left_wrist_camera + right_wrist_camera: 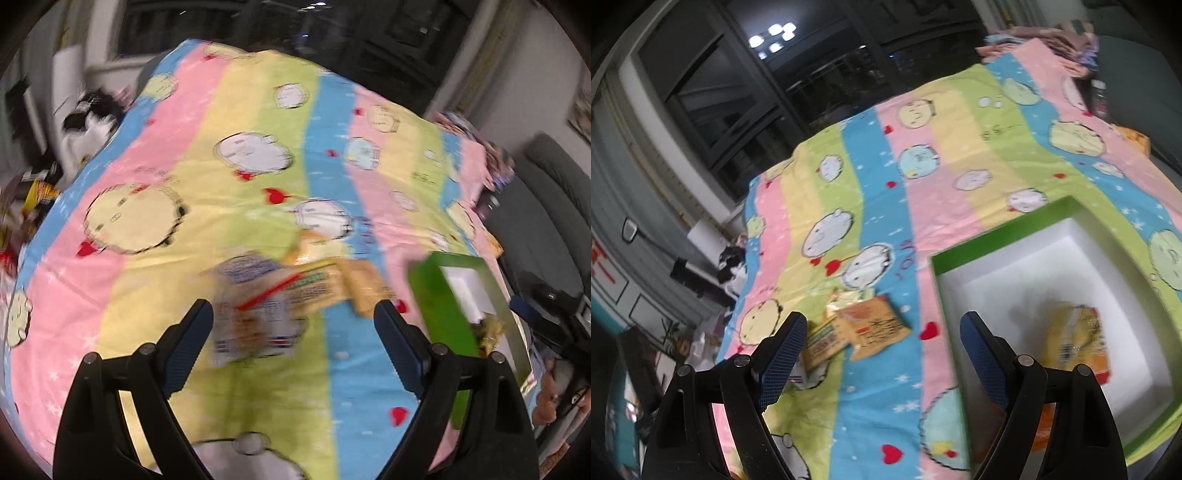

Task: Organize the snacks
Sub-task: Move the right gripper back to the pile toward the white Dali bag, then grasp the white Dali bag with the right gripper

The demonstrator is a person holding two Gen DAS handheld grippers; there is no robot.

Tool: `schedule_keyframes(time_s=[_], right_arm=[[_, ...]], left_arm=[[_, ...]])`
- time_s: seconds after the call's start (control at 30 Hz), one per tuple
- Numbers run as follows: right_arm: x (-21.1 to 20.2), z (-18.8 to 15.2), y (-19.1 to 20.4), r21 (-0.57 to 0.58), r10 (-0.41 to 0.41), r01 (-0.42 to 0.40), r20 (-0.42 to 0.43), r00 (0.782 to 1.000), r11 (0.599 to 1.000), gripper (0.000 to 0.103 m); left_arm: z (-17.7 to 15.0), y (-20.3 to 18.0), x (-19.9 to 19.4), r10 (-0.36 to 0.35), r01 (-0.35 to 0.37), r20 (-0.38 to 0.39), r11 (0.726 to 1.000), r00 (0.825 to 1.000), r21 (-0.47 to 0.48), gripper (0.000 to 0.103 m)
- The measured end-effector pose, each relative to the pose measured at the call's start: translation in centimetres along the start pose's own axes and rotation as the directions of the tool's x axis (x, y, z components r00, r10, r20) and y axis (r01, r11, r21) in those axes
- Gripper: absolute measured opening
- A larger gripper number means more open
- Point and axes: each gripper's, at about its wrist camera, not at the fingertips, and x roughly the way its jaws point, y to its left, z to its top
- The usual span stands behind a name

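Observation:
A pile of snack packets [291,291] lies on the striped cartoon bedsheet [229,147], blurred by motion. My left gripper [293,314] is open and empty, hovering just above a white and blue packet [251,325]. A green box [443,314] with a white inside sits to the right. In the right wrist view the same box [1008,240] holds a yellow snack packet [1075,336]. My right gripper [882,325] is open and empty above the sheet, between the box and an orange packet [875,325] of the pile.
The bedsheet [923,166] covers a raised surface whose edges drop off at left and far side. Clutter and a black and white object [88,118] lie beyond the left edge. A grey chair [546,206] stands at the right. Dark windows [738,92] are behind.

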Motion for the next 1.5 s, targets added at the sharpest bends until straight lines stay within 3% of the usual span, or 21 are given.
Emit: schedule_keyframes(time_s=[0.13, 0.2, 0.43, 0.6, 0.77, 0.87, 0.97, 1.17, 1.3, 1.37, 1.5], right_arm=[[1.9, -0.9, 2.2, -0.033, 0.022, -0.023, -0.032, 0.999, 0.999, 0.085], [3.1, -1.3, 3.4, -0.06, 0.018, -0.022, -0.063, 0.998, 0.998, 0.085], [7.2, -1.6, 7.5, -0.141, 0.02, -0.046, -0.183, 0.983, 0.989, 0.085], [11.5, -1.4, 9.9, -0.137, 0.053, -0.101, -0.316, 0.947, 0.985, 0.085], [15.7, -2.3, 10.7, -0.099, 0.068, -0.117, -0.403, 0.913, 0.988, 0.085], [17.7, -2.9, 11.6, -0.113, 0.077, -0.146, -0.466, 0.881, 0.983, 0.08], [18.7, -3.3, 12.0, -0.114, 0.103, -0.18, -0.488, 0.867, 0.977, 0.08], [20.5, -5.0, 12.3, -0.078, 0.15, -0.235, -0.569, 0.809, 0.969, 0.075], [21.1, -6.0, 12.7, -0.091, 0.15, -0.251, -0.594, 0.79, 0.964, 0.068], [21.2, -6.5, 12.8, -0.088, 0.16, -0.264, -0.602, 0.783, 0.961, 0.063], [20.6, -6.9, 13.0, -0.119, 0.153, -0.272, -0.588, 0.794, 0.955, 0.057]], left_arm=[[0.2, 4.5, 0.7, 0.012, -0.012, 0.0, 0.991, 1.0, -0.13, 0.089], [0.3, 6.1, 1.0, -0.021, 0.02, -0.005, 0.984, 1.0, -0.177, 0.089], [0.2, 7.2, 1.1, -0.018, 0.016, -0.009, 0.983, 1.0, -0.184, 0.089], [0.2, 7.5, 3.0, -0.057, 0.047, -0.05, 0.98, 0.997, -0.192, 0.087], [-0.2, 7.0, 4.9, -0.062, 0.042, -0.11, 0.983, 0.992, -0.177, 0.086], [-0.7, 7.0, 5.9, -0.103, 0.072, -0.147, 0.977, 0.984, -0.201, 0.082], [-1.0, 6.6, 6.6, -0.123, 0.088, -0.169, 0.976, 0.978, -0.201, 0.08], [-1.9, 5.9, 7.8, -0.182, 0.132, -0.227, 0.967, 0.957, -0.216, 0.066], [-2.4, 5.4, 8.0, -0.168, 0.123, -0.237, 0.973, 0.957, -0.194, 0.053], [-2.7, 5.2, 8.0, -0.162, 0.119, -0.238, 0.976, 0.958, -0.185, 0.053], [-2.9, 4.7, 7.6, -0.132, 0.1, -0.231, 0.984, 0.964, -0.146, 0.05]])
